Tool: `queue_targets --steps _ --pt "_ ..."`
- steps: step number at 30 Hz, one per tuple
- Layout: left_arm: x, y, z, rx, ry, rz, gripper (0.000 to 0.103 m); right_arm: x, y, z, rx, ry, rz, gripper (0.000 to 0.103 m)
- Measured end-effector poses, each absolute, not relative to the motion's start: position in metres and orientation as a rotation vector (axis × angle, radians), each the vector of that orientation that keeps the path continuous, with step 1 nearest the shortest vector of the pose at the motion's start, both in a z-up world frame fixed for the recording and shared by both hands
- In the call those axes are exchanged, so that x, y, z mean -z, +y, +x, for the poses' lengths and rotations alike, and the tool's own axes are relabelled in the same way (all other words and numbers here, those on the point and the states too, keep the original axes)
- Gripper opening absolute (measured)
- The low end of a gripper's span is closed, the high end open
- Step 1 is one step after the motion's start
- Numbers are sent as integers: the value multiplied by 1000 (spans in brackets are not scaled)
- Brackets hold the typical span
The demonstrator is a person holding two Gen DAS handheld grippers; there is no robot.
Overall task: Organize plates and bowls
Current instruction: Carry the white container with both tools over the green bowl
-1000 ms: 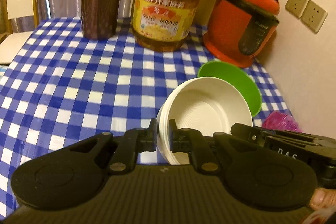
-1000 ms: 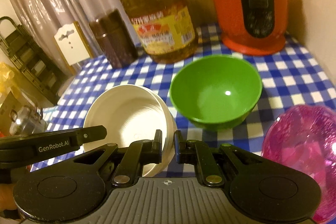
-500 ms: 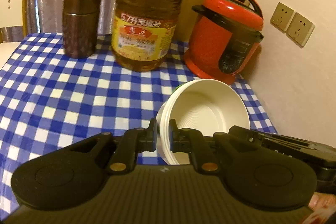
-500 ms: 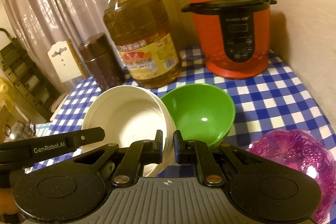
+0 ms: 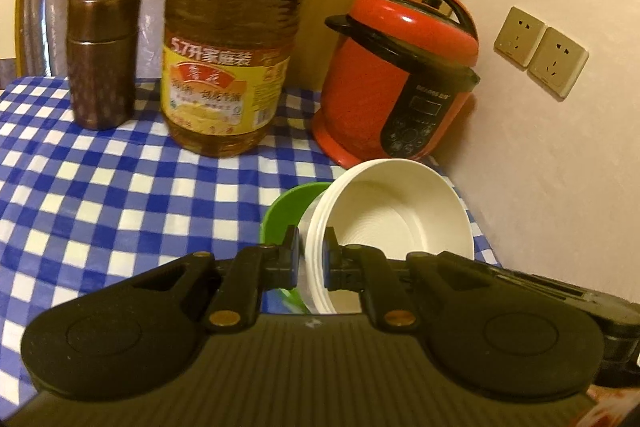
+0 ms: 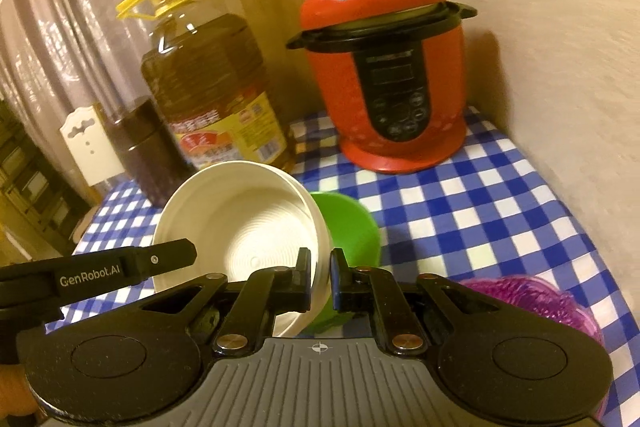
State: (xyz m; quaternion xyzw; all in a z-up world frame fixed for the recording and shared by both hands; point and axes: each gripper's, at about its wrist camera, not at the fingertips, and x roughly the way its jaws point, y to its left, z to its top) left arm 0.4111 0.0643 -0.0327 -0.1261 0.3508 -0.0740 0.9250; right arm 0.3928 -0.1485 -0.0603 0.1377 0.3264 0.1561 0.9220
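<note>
Both hand-held grippers, your left (image 5: 308, 253) and right (image 6: 320, 277), clamp the white bowl's (image 5: 394, 217) rim beside the green bowl (image 6: 352, 227).

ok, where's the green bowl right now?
In the right wrist view the green bowl sits on the checked tablecloth, partly hidden behind the held white bowls, before the red cooker.

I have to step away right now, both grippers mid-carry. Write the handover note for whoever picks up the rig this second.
Left gripper: shut on the left rim of the white bowl stack.
Right gripper: shut on the stack's right rim. The stack hangs tilted, held between both.
Green bowl: on the checked tablecloth, partly hidden behind the stack. Purple bowl: on the cloth at the right in the right wrist view.
Done: white stack picked up.
Left: set it down, probably into or beside the green bowl; the purple bowl is not yet stacked.
</note>
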Motion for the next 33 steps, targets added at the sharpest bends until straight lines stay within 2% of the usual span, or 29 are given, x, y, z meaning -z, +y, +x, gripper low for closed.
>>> queue_targets --steps 15,33 --pt "64 61 449 132 776 -274 9 82 -146 434 -284 705 260 9" --pt "84 56 458 113 815 -190 9 101 -135 448 -286 740 195 8"
